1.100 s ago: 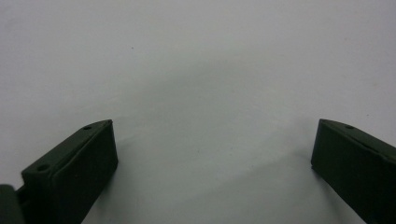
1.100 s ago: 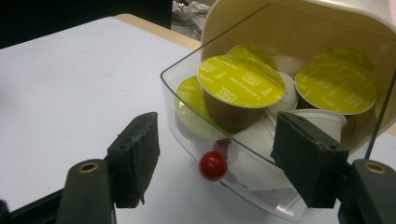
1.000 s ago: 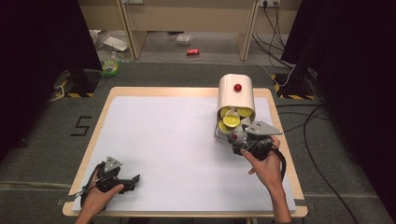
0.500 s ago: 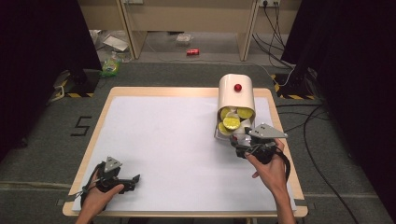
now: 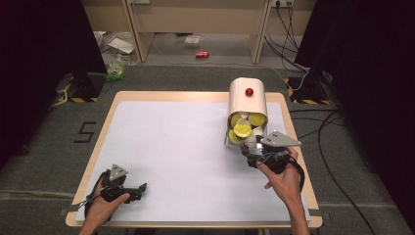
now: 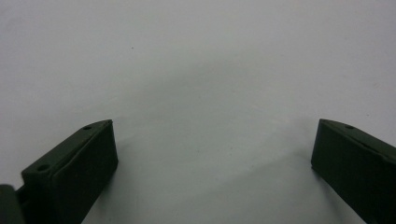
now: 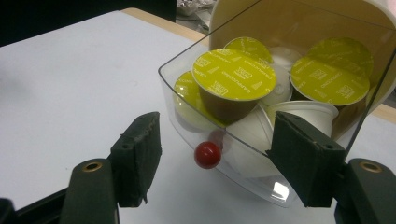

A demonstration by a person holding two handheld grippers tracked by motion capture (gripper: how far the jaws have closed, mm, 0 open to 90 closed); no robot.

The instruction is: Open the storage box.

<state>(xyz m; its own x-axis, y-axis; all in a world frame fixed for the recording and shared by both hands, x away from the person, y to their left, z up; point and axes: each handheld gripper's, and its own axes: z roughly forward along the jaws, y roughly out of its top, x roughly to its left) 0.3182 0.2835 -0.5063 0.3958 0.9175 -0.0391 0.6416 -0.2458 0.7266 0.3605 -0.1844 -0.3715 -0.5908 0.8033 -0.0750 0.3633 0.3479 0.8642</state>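
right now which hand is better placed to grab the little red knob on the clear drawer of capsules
Right. The right gripper has its jaws open on either side of the red knob of the clear drawer. The left gripper rests at the table's near left corner, far from it.

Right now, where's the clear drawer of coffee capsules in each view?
High view: drawer right of centre, just ahead of the right claw.
Right gripper view: drawer centre-right, between the jaws.
Left gripper view: white table between the jaws.
Shared landmark: front yellow-lidded capsule, high and right gripper views.
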